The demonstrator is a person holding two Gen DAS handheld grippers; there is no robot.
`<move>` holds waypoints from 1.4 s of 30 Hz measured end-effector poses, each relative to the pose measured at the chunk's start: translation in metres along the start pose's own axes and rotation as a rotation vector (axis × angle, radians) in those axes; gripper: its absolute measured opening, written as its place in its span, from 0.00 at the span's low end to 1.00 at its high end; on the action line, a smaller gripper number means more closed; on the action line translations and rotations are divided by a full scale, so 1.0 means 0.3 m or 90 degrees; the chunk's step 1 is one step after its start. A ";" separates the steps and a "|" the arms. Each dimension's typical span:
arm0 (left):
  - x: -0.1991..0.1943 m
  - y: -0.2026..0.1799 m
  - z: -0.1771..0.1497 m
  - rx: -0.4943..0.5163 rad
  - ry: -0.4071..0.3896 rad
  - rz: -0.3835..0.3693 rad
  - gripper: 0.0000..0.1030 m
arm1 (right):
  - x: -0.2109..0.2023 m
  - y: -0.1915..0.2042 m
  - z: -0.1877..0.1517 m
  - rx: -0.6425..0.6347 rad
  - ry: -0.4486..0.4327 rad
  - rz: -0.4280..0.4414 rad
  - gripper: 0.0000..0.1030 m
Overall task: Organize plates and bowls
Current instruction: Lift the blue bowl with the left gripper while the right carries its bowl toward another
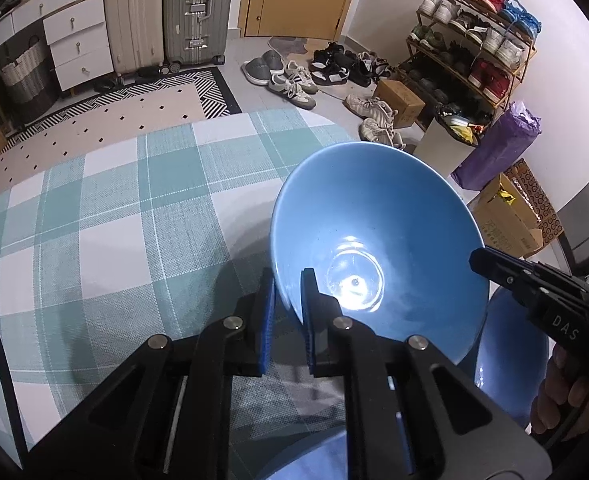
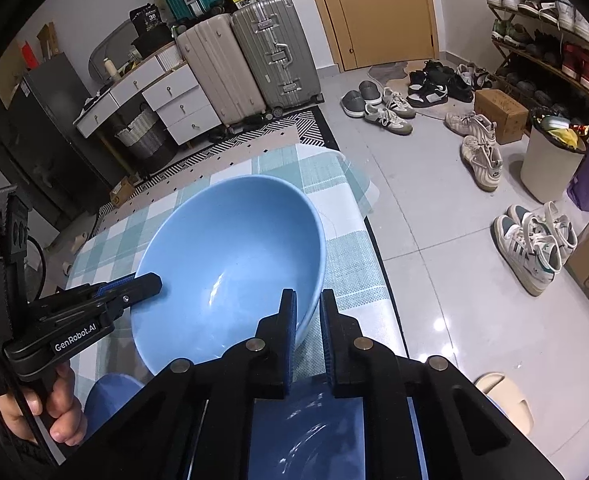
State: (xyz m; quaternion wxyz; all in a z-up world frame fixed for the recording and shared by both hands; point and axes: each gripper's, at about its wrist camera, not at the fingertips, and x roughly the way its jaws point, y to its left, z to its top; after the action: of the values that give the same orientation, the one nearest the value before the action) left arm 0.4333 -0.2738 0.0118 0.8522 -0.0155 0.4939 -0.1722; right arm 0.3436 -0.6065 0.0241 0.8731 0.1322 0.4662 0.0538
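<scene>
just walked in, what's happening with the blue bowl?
A person is holding one blue bowl with two handheld grippers at once. The left gripper is clamped on the bowl's near-left rim, and the right gripper is clamped on the opposite rim. The bowl sits tilted over the checked tablecloth. More blue dishware lies just beneath it, possibly a plate or second bowl; I can't tell which. Whether the bowl is being lifted or set down isn't clear.

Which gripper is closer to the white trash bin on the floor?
Right. The bin stands off the table's right side, beyond the right gripper on the bowl's right rim; the left gripper clamps the opposite rim.
</scene>
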 end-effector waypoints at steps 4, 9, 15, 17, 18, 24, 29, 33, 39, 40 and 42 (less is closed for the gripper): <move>-0.050 -0.006 -0.002 0.004 -0.017 -0.002 0.09 | -0.041 0.013 -0.007 -0.007 -0.018 0.004 0.12; -0.128 -0.023 -0.010 0.008 -0.035 -0.002 0.09 | -0.103 0.033 -0.010 -0.014 -0.033 0.005 0.12; -0.252 -0.044 -0.031 0.012 -0.061 -0.003 0.09 | -0.187 0.065 -0.021 -0.021 -0.051 0.010 0.12; -0.295 -0.052 -0.041 0.013 -0.069 -0.003 0.09 | -0.222 0.077 -0.030 -0.024 -0.058 0.012 0.12; -0.315 -0.054 -0.046 0.014 -0.072 -0.002 0.09 | -0.237 0.084 -0.033 -0.026 -0.061 0.013 0.12; -0.463 -0.075 -0.096 0.015 -0.095 0.000 0.10 | -0.351 0.139 -0.060 -0.041 -0.085 0.020 0.12; -0.598 -0.096 -0.148 0.013 -0.112 -0.001 0.10 | -0.444 0.185 -0.090 -0.051 -0.101 0.025 0.12; -0.686 -0.110 -0.191 0.013 -0.123 0.001 0.10 | -0.503 0.211 -0.113 -0.060 -0.111 0.034 0.12; -0.806 -0.121 -0.255 0.003 -0.132 -0.003 0.10 | -0.561 0.244 -0.150 -0.074 -0.116 0.045 0.12; -0.823 -0.125 -0.266 0.002 -0.135 -0.004 0.10 | -0.570 0.249 -0.155 -0.076 -0.117 0.046 0.12; -0.854 -0.131 -0.287 0.002 -0.137 -0.005 0.10 | -0.584 0.257 -0.162 -0.078 -0.121 0.047 0.12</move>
State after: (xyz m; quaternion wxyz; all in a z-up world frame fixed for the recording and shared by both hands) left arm 0.2333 -0.2193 0.1898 0.8995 -0.0348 0.3992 -0.1740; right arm 0.2075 -0.5618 0.1600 0.9171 0.1001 0.3723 0.1014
